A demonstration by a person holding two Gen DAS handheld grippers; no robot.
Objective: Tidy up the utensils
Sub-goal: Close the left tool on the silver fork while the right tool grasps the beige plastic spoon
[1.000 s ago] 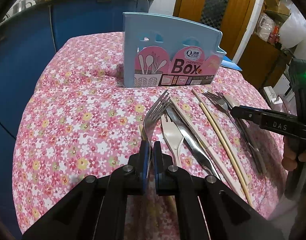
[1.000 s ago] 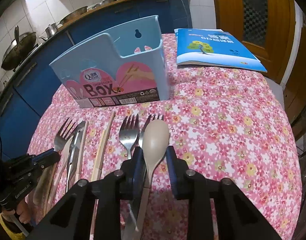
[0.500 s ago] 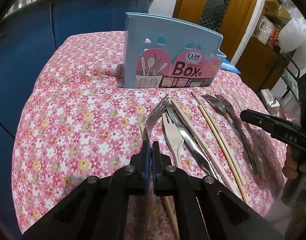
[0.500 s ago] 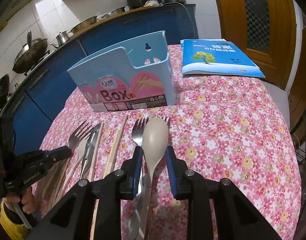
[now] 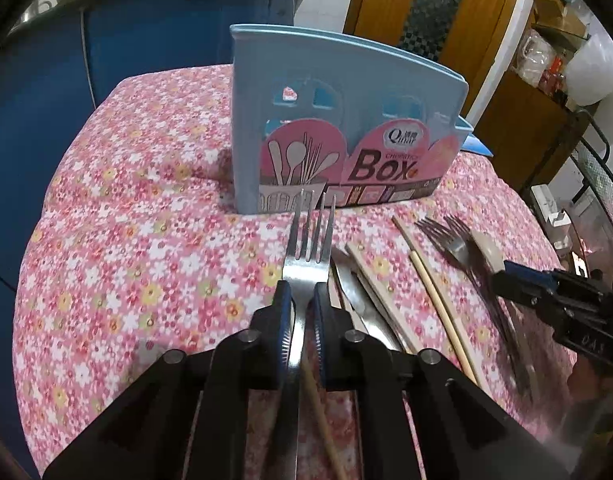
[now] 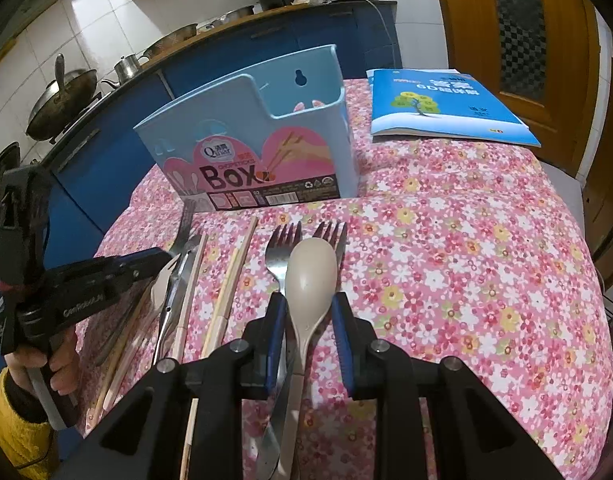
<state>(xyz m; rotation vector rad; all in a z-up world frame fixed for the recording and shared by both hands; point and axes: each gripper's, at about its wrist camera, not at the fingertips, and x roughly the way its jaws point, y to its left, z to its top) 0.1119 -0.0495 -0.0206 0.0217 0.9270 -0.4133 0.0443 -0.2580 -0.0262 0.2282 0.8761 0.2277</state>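
Noted in front of the box (image 5: 338, 140), near its left end: fork (image 5: 308, 256) clamped by the neck in the left gripper (image 5: 302, 312), fingers clenched tight on the metal, prongs pointing at the box wall and apparently lifted off the tablecloth (image 5: 126, 240). Noted in front of the box's right half: spoon (image 6: 310, 276) seated between the fingers of the right gripper (image 6: 308, 320), pinched at the base of the bowl, with daylight showing along the thinner handle; judged grasped, but only narrowly.

Risks, in order of weight:

1. Slipping of the fork. Smooth steel, thin neck, long handle hanging behind the fingers; likely to pivot or slide on tilting upright for the box.
2. Loss of the spoon. Hold set on the widening of the bowl rather than on the handle; likely to squirt forward or droop on any jolt.
3. Striking the box. Prongs close to its front wall; enough to push or tip the light plastic box if carried forward too low rather than up and over the rim.
4. Collision of the two grippers, both heading for one box from neighbouring spots in front of it.
5. Disturbing the row lying in front of the box: two forks (image 6: 284, 244) directly under the spoon, chopsticks (image 6: 230, 280) and a knife (image 6: 178, 276) between the grippers; easily dragged or knocked by a low handle.

Beyond the box's right end: a book (image 6: 446, 108), well clear, no concern.
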